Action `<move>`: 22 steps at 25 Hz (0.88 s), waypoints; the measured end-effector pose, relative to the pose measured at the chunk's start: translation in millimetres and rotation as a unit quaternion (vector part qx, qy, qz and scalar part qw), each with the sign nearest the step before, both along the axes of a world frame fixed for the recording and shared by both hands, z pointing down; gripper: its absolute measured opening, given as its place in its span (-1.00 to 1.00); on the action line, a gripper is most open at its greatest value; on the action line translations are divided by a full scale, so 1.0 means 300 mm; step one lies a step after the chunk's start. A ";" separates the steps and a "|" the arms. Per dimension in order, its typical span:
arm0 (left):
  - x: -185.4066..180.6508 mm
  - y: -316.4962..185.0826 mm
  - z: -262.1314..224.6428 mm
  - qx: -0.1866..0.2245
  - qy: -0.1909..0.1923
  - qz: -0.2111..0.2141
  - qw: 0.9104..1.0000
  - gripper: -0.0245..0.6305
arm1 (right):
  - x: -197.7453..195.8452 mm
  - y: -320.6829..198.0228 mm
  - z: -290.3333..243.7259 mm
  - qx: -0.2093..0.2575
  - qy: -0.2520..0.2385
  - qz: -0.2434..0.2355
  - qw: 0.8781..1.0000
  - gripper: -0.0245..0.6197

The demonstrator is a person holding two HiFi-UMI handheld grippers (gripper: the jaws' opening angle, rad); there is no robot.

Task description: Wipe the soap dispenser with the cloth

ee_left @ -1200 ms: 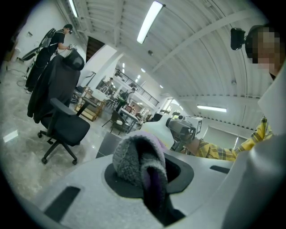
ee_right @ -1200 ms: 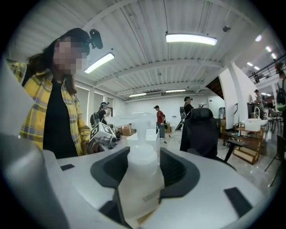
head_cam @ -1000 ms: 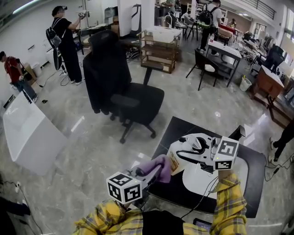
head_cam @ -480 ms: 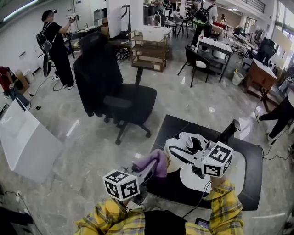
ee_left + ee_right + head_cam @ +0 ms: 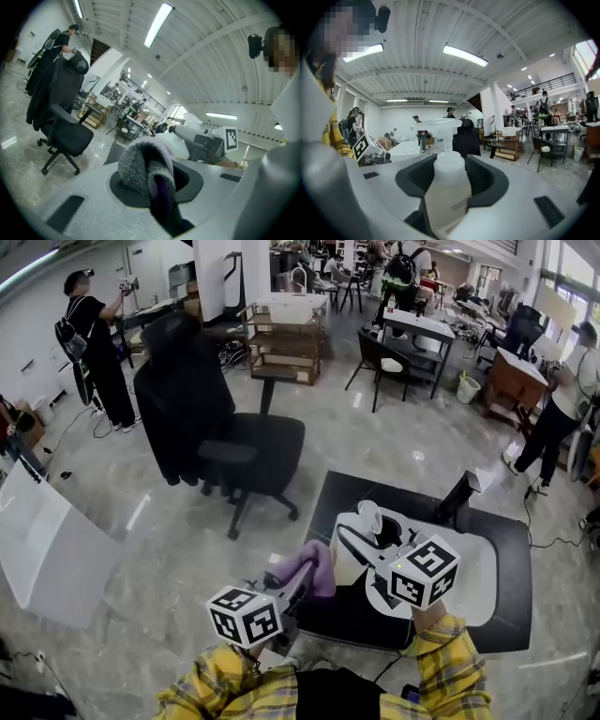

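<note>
Right jaws: your right gripper (image 5: 452, 177) has its dark pads set wide and pressed on the body of the soap dispenser (image 5: 447, 199), just under its shoulder.
Left jaws: your left gripper (image 5: 158, 183) is clamped tight on a fold of the cloth (image 5: 135, 163), which bulges out ahead of the pads in a loop.
Dispenser: translucent white plastic with a rounded shoulder, a short collar and a white pump head with a flat spout.
Cloth: fleecy, nubbly pile, grey-lilac outside and deeper purple inside the fold.
Position: in the head view you hold the cloth right against the dispenser's left side, both raised over the black tabletop (image 5: 514, 554).
Label: a pale sticker on the bottle's front; its print is too blurred to read.
Marker cubes (image 5: 422, 570): black-and-white square patterns, no letters.
Sleeves (image 5: 450, 667): yellow plaid.
Beyond: a black office chair (image 5: 253, 448) on a glossy grey marbled floor (image 5: 169, 549).
</note>
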State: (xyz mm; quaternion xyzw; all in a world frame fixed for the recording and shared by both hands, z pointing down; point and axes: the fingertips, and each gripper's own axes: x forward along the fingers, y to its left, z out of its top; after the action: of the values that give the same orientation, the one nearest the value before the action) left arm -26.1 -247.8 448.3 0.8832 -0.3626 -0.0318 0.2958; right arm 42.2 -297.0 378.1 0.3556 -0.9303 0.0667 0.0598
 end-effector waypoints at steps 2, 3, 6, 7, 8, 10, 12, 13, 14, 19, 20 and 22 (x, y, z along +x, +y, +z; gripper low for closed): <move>-0.007 0.004 -0.007 0.002 0.002 0.002 1.000 -0.78 | 0.002 -0.002 -0.002 0.000 0.000 0.024 1.000 -0.33; -0.010 0.005 -0.008 0.002 0.003 0.004 1.000 -0.78 | 0.004 -0.005 -0.003 0.000 0.000 0.037 0.999 -0.33; -0.019 0.001 -0.008 0.000 0.005 0.009 1.000 -0.78 | 0.006 -0.021 -0.004 0.000 -0.001 0.071 0.997 -0.33; -0.023 0.001 -0.008 -0.001 0.006 0.011 1.000 -0.78 | 0.007 -0.024 -0.004 0.000 -0.001 0.082 0.997 -0.33; -0.026 0.002 -0.009 -0.001 0.007 0.013 1.000 -0.78 | 0.008 -0.026 -0.005 0.001 -0.001 0.094 0.996 -0.33; -0.031 0.004 -0.016 0.001 0.009 0.016 1.000 -0.77 | 0.009 -0.029 -0.007 0.002 -0.001 0.117 0.993 -0.33; -0.032 0.005 -0.030 0.003 0.012 0.019 1.000 -0.78 | 0.011 -0.031 -0.011 0.003 -0.001 0.140 0.990 -0.33; -0.031 0.004 -0.038 0.005 0.013 0.020 1.000 -0.78 | 0.013 -0.032 -0.012 0.003 -0.001 0.151 0.988 -0.33; -0.031 0.003 -0.044 0.007 0.015 0.021 1.000 -0.78 | 0.014 -0.033 -0.012 0.002 -0.001 0.162 0.987 -0.33; -0.035 -0.001 -0.076 0.015 0.019 0.030 0.999 -0.78 | 0.008 -0.031 -0.016 0.002 0.000 0.216 0.976 -0.33; -0.036 -0.001 -0.082 0.016 0.018 0.030 0.999 -0.78 | 0.009 -0.030 -0.018 0.003 0.000 0.226 0.974 -0.33; -0.039 -0.002 -0.092 0.019 0.018 0.029 0.999 -0.78 | 0.013 -0.031 -0.019 0.002 -0.001 0.244 0.970 -0.33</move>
State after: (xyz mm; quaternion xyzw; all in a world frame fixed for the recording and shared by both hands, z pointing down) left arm -37.7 -248.5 420.7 0.8979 -0.3310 -0.0457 0.2866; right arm 46.1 -306.3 372.3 0.5720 -0.8155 0.0780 0.0405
